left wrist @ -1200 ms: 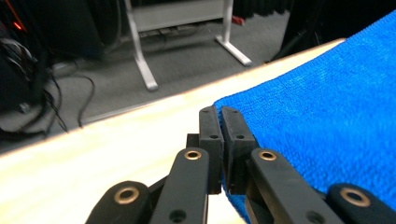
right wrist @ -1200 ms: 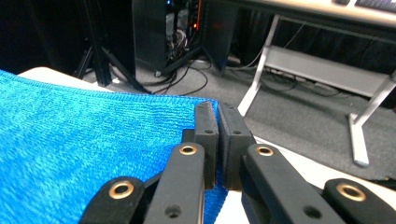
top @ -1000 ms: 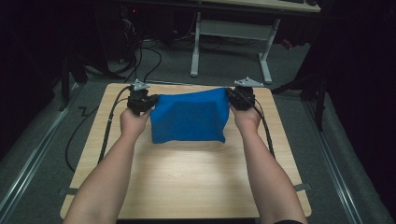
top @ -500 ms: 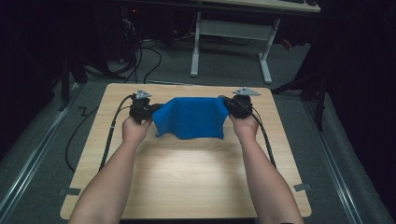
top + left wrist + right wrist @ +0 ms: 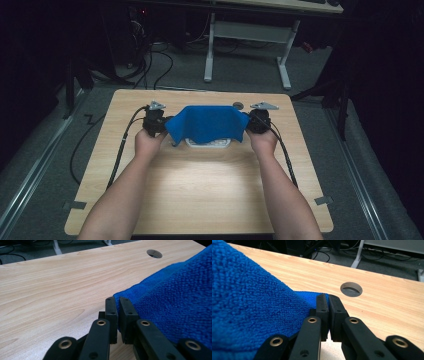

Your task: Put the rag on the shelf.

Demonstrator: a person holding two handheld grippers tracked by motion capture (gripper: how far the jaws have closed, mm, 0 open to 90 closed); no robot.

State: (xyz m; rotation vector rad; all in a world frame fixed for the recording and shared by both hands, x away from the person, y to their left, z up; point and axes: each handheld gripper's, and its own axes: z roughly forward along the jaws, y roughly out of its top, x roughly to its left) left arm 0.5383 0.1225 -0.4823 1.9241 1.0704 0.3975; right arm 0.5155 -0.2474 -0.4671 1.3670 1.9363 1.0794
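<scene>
Left gripper (image 5: 166, 123) pinching the 9 o'clock corner of the blue cloth (image 5: 207, 124), pads (image 5: 111, 307) just now easing apart a little with the terry still between them; right gripper (image 5: 249, 123) pressed tight on the 3 o'clock corner. Holds the blue cloth stretched between the two, low over the far half of the wooden table (image 5: 200, 195), its sagging lower edge draped at 6 o'clock over a half-hidden white object (image 5: 209, 143). Farther off, at 1 o'clock of the cloth, a round hole (image 5: 238, 105) in the tabletop, then a white desk frame (image 5: 245, 35) on the floor.
</scene>
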